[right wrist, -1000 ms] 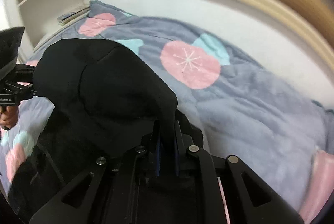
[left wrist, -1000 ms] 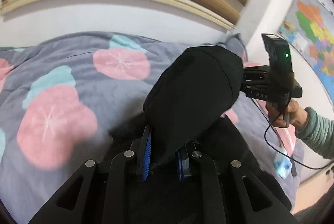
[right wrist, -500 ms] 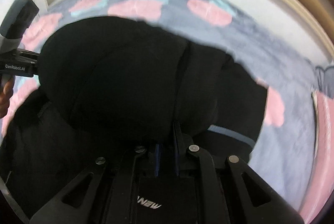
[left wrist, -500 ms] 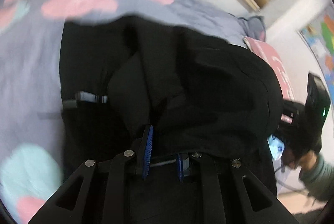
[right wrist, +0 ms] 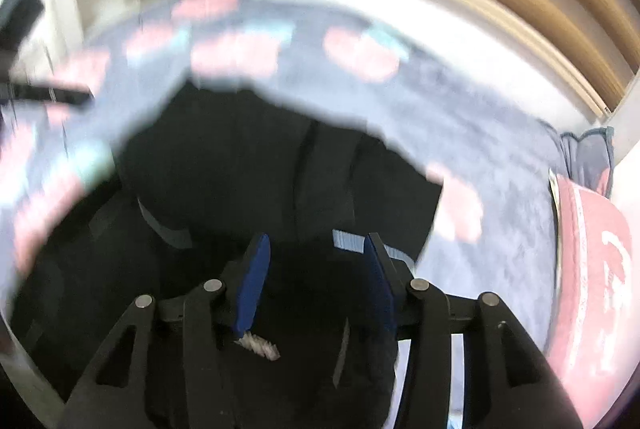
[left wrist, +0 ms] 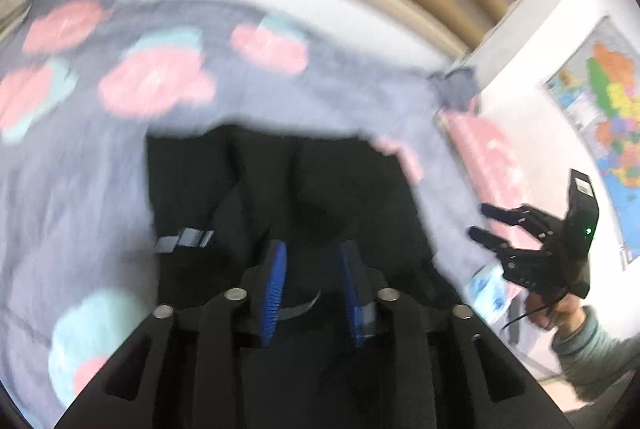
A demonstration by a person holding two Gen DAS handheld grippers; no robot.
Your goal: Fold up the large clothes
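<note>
So the black garment (left wrist: 288, 189) is lying on the bed, on top of the grey blanket (left wrist: 100, 157) with the pink and teal blobs. It fills the middle and lower part of both wrist views and looks doubled over, with a pale grey stripe showing near its left edge.

The left gripper (left wrist: 310, 269) is over the near edge of it, jaws opening, blue pads spread with dark fabric showing in the gap but not pinched.

Same deal with the right gripper (right wrist: 312, 269): jaws opening, pads apart above the cloth. You can also spot it at the right of the left wrist view, spread, with a hand (left wrist: 560, 309) in a greenish sleeve behind it.

Everything's pretty motion-blurred.
</note>
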